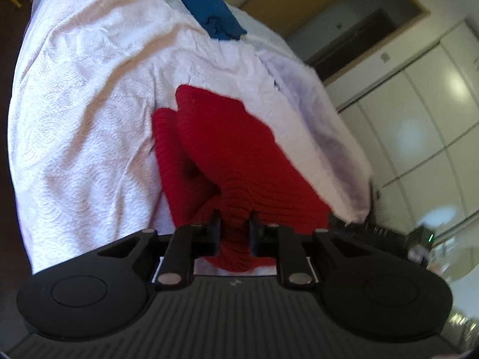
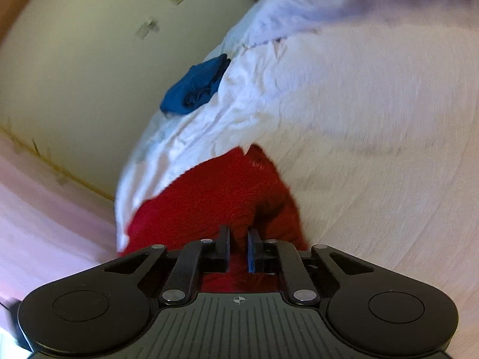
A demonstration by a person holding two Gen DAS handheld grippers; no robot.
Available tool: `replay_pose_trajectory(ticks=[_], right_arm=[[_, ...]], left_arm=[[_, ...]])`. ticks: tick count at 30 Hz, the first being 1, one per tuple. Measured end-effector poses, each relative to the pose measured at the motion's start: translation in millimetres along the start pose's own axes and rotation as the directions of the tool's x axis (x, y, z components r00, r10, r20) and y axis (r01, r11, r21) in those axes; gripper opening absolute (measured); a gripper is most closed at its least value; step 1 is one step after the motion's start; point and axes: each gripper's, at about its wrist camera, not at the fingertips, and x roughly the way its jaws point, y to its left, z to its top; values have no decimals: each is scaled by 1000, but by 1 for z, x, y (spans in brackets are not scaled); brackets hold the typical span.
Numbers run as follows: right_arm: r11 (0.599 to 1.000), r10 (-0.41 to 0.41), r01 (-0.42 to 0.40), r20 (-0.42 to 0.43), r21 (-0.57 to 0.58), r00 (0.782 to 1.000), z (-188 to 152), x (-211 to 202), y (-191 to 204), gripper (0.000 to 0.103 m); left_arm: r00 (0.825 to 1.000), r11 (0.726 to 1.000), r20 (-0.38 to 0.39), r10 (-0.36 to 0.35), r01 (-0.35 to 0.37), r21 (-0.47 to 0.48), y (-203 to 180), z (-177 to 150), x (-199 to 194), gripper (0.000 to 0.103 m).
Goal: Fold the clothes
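Observation:
A red knitted garment [image 1: 227,149] lies partly lifted over the white textured bedspread [image 1: 89,104]. My left gripper [image 1: 235,220] is shut on a bunched edge of it, the cloth pinched between the jaws. In the right wrist view the same red garment [image 2: 215,191] hangs from my right gripper [image 2: 238,236], which is shut on another edge of it. A folded blue garment [image 1: 209,9] lies farther up the bed; it also shows in the right wrist view [image 2: 194,86]. Both views are tilted and blurred.
A pale lilac sheet edge [image 1: 323,113] drapes off the bed's side. White wardrobe doors [image 1: 419,104] and a dark doorway [image 1: 353,39] stand beyond the bed. A cream wall [image 2: 89,59] and pink fabric [image 2: 45,194] show in the right wrist view.

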Motion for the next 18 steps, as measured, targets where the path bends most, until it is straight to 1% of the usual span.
replay_pose_trajectory(ticks=[1,3,5,6,7,8,10,11,12,13,16,18], right_arm=[[1000,-24,24,-16,-19,1000,-2,3,2,8],[991,-95,90,-53,-96,994,-11,16,7,8],[965,-167,149,-69,-214,984,-18,25,19,8],[946,-199,173,-70,-273,977,-22,26,28,8],[938,-216,187,-70,-292,974,-22,24,33,9],[933,-229,199,-69,-300,971,-21,21,38,10],[939,-243,215,-77,-270,967,-18,13,42,14],[940,-253,228,-71,-253,965,-16,7,44,15],[941,-261,241,-56,-240,964,-15,-1,46,20],[937,-272,255,-38,-237,962,-14,-6,50,21],[928,-289,283,10,-243,957,-14,-20,64,22],[924,-287,283,20,-256,958,-17,-23,74,22]], left_arm=[[1000,1000,-10,16,-16,4,0,0,1,15],[998,999,-31,49,-49,11,-1,-1,3,16],[995,996,-49,86,-85,28,-3,-1,5,17],[991,991,-51,122,-118,65,-11,-1,4,19],[986,983,-54,157,-151,99,-19,0,3,21],[980,976,-61,189,-181,118,-27,1,1,21],[971,969,-78,227,-217,117,-37,6,-6,21],[963,963,-92,253,-242,119,-42,10,-10,21],[951,952,-106,291,-277,127,-48,13,-14,19],[941,942,-109,321,-305,141,-55,15,-19,19],[930,921,-82,358,-336,198,-79,23,-30,19],[937,919,-67,344,-322,226,-95,26,-22,19]])
